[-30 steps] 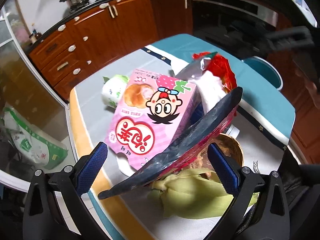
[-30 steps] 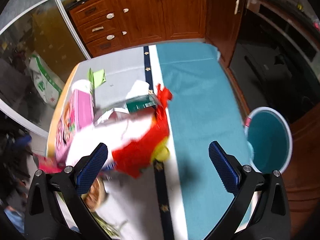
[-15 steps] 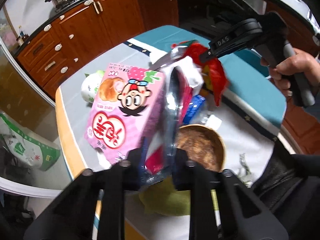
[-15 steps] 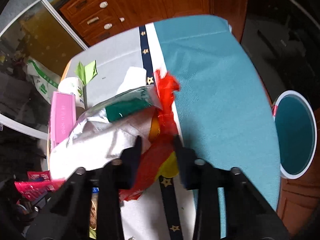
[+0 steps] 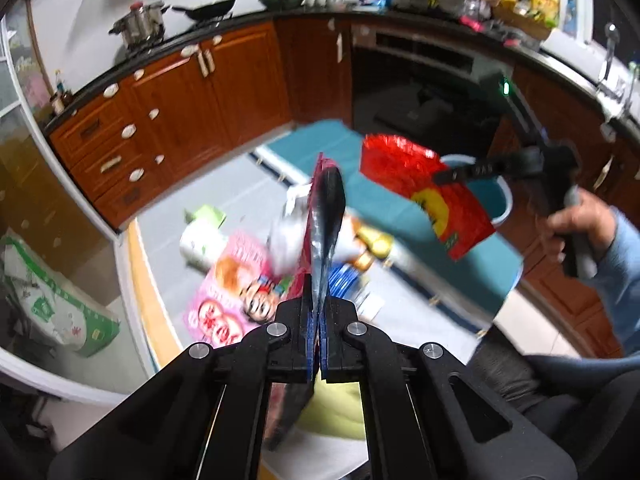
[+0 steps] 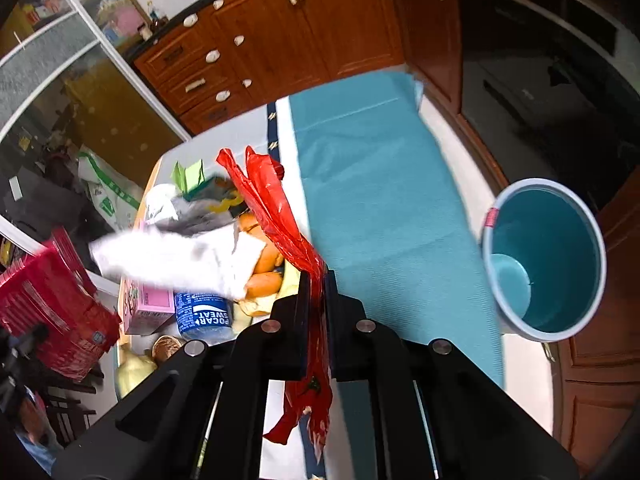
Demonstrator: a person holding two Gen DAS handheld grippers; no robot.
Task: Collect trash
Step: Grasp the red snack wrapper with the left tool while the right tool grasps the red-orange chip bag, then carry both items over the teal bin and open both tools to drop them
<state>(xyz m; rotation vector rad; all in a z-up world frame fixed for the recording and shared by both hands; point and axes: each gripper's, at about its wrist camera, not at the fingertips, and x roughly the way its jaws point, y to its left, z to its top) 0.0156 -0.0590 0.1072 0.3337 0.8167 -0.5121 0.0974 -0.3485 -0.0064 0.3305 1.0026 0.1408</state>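
Plainly, the worktop (image 6: 372, 184) carries a loose heap of litter, and the blue bin (image 6: 548, 264) stands off its far edge on the floor. Largest risk: the red plastic bag (image 6: 280, 216), clenched in the right gripper (image 6: 316, 292), hangs long and could snag the pile or drape over the bin's rim. Smaller: the left gripper (image 5: 318, 316) has its jaws clamped on a thin red snack wrapper (image 5: 326, 216) by one edge, lifted clear; that slick foil may slip.
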